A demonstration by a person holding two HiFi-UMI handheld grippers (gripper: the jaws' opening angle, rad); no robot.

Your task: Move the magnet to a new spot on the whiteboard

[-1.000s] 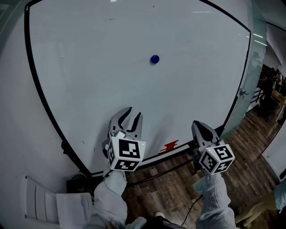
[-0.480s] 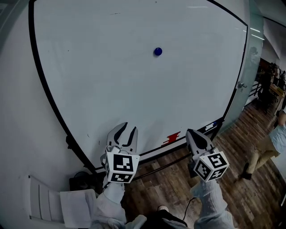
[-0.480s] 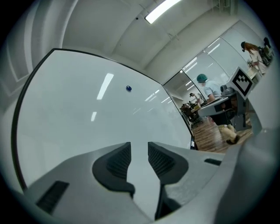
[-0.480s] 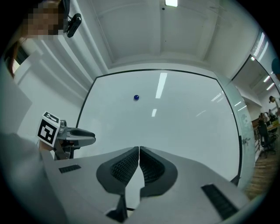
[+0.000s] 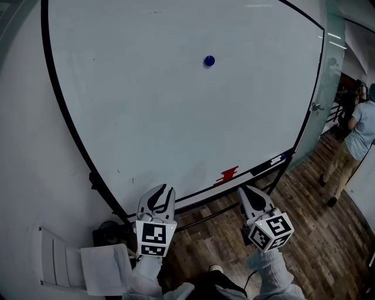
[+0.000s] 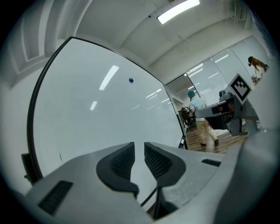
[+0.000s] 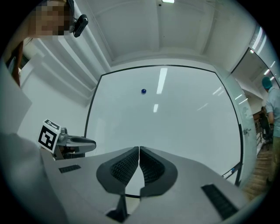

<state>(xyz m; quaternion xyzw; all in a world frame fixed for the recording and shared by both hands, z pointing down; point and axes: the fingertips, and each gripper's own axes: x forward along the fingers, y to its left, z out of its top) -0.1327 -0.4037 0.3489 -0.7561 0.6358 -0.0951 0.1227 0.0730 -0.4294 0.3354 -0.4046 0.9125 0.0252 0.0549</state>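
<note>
Dark wood-plank floor (image 5: 304, 234) fills the head view's lower right, a plain white wall (image 5: 23, 146) its left, a glass partition (image 5: 335, 64) its right edge — and a lit ceiling strip light (image 6: 178, 11) crosses the left gripper view's top.

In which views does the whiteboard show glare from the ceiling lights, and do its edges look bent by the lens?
Left gripper view: bright light streaks on the whiteboard, left of the magnet; edges strongly bowed. Right gripper view: streaks right of the magnet; edges bowed, corners black. Head view: dim, hardly any glare; edges curved too.
</note>
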